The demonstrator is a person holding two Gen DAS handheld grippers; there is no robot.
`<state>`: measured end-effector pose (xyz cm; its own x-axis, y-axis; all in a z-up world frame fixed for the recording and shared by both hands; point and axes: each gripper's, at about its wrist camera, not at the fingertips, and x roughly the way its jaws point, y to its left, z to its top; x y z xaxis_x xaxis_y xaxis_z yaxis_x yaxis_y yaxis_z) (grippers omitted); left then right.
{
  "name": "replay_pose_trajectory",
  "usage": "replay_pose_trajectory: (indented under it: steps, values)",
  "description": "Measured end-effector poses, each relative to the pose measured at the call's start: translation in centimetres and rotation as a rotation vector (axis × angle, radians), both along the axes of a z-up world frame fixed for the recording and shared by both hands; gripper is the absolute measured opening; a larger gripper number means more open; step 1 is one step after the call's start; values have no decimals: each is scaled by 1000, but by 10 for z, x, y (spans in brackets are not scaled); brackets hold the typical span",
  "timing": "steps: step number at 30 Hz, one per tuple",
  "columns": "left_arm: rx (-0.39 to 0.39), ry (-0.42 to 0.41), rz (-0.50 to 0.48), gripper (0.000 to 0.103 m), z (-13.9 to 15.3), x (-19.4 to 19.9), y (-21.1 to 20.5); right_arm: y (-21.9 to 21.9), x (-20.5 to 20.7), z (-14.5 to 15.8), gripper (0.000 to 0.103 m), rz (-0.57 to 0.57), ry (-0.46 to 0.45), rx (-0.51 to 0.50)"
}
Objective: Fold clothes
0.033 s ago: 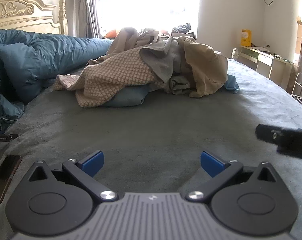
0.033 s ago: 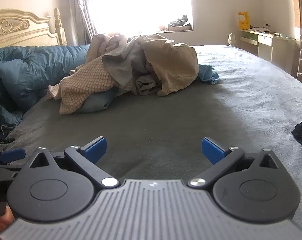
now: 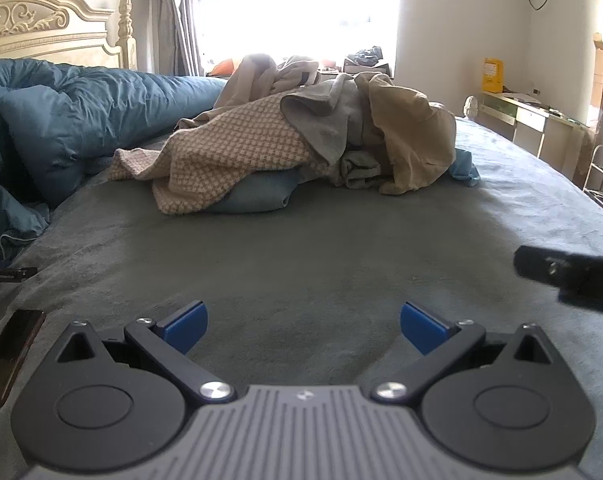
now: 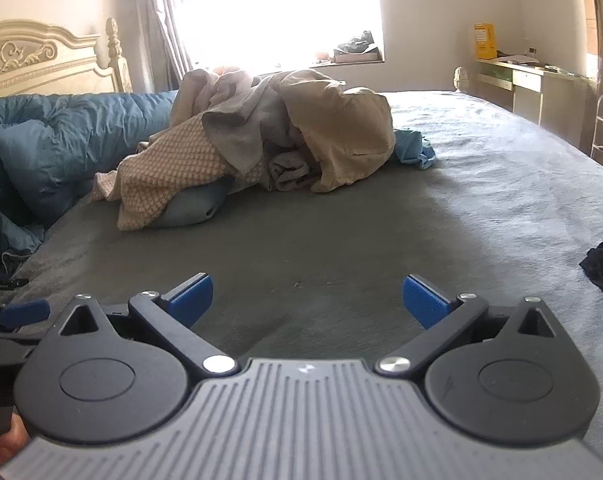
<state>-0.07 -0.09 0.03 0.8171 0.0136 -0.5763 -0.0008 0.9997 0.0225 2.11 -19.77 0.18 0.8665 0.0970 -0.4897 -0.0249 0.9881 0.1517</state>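
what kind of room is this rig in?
Almost certainly a home bedroom: a wide bed with a carved headboard, a blue duvet bunched along it, and a pile of unfolded clothes on top.

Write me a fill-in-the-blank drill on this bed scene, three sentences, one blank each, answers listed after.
1. Both the left gripper and the right gripper are ____, with nothing between their fingers.
2. The clothes pile lies on the grey ____.
3. In the pile, the checked cloth lies on top of a folded ____ item.

Missing words: open; bed; blue
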Motion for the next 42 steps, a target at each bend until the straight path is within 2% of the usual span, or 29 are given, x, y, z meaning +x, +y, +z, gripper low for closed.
replay_pose_trajectory:
  steps: [5,8,16,22,26,34,42]
  values:
    - [-19,-12,-2,103,1,-2,-3,-4,-3,-1,102,-6,-9,16]
    - [-30,-31,-2,103,-8,-13,22,-4,-4,-2,102,-10,-13,18]
    - [-44,-70,-6,103,-11,-33,32,-5,-9,0,102,-11,-4,4]
    - [-14,-86,-34,103,-13,-51,32,-2,-10,0,102,-12,4,-2]
    - [-27,-54,-47,103,-12,-45,31,-1,-11,-2,102,-8,8,-8]
    - [-42,-46,-39,103,-11,-48,32,3,-11,0,102,-4,8,-26]
    - [-35,-36,-12,103,-6,-31,21,4,-9,0,102,1,15,-34]
